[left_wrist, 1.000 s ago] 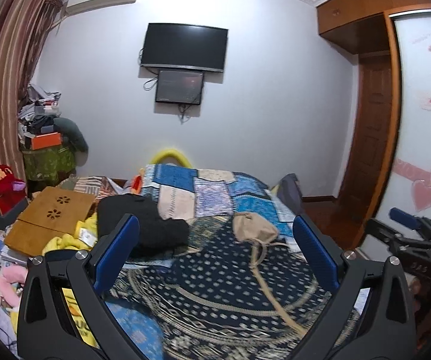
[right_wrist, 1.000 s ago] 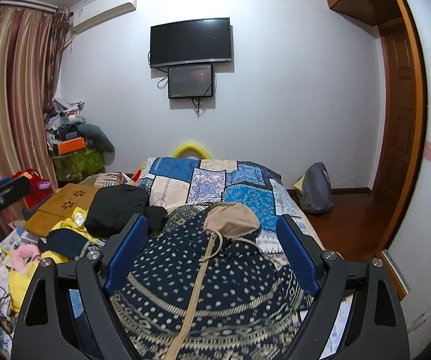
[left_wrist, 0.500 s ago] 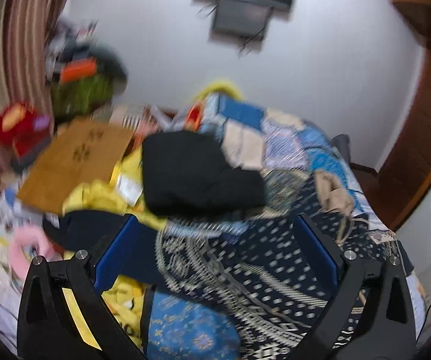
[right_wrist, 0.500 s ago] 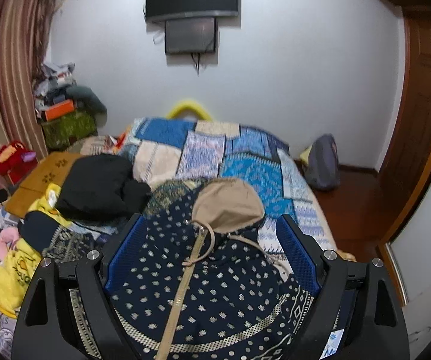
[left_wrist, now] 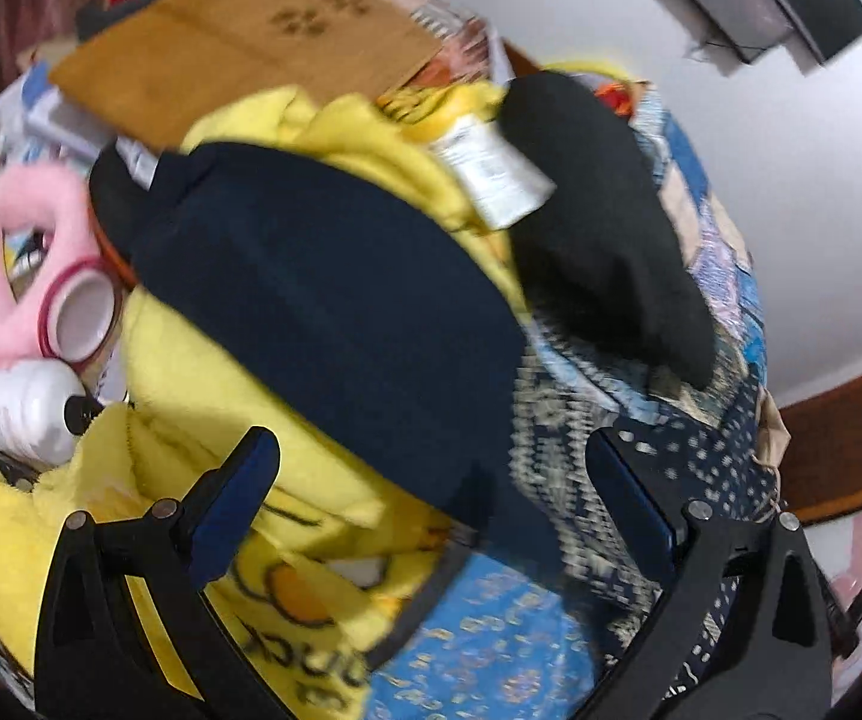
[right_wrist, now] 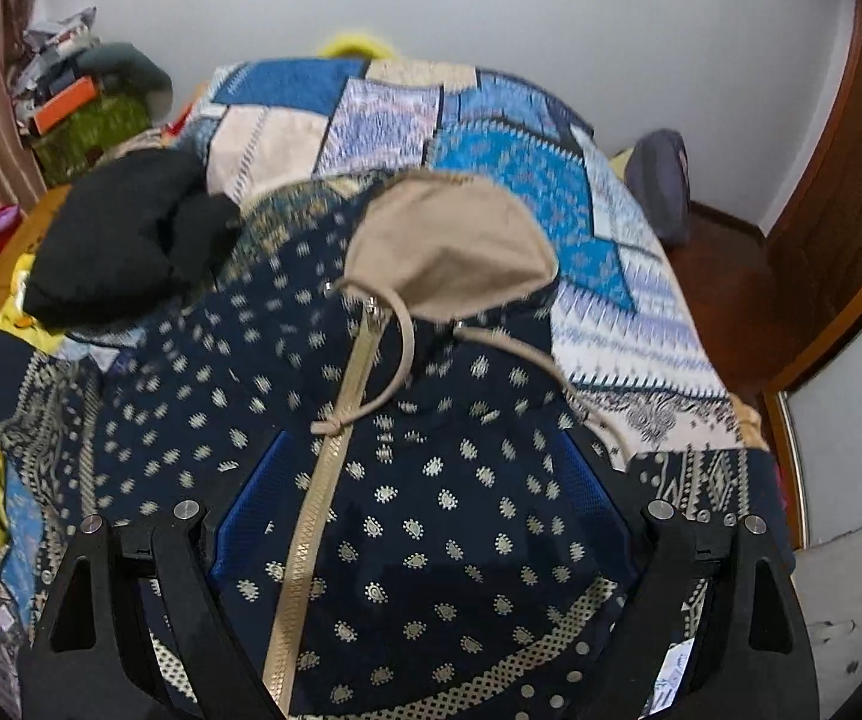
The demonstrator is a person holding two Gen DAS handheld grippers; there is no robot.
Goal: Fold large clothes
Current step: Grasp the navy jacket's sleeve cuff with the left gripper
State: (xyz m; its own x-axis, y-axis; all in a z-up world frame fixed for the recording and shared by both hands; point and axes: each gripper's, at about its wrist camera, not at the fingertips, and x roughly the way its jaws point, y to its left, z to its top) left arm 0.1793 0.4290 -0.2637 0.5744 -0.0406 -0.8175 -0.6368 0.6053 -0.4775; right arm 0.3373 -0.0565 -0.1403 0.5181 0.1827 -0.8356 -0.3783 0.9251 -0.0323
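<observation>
Navy hooded jacket (right_wrist: 443,480) with gold dots, a tan hood (right_wrist: 455,246) and a tan zipper (right_wrist: 317,492) lies flat on the bed (right_wrist: 623,294). I think each claw should grab an edge firmly. Right claw (right_wrist: 425,492) and left claw (left_wrist: 431,504) hang wide open, holding nothing.

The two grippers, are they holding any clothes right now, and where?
Nothing is held. The left gripper hangs open over the dark sleeve, and the right gripper hangs open over the dotted hooded jacket.
</observation>
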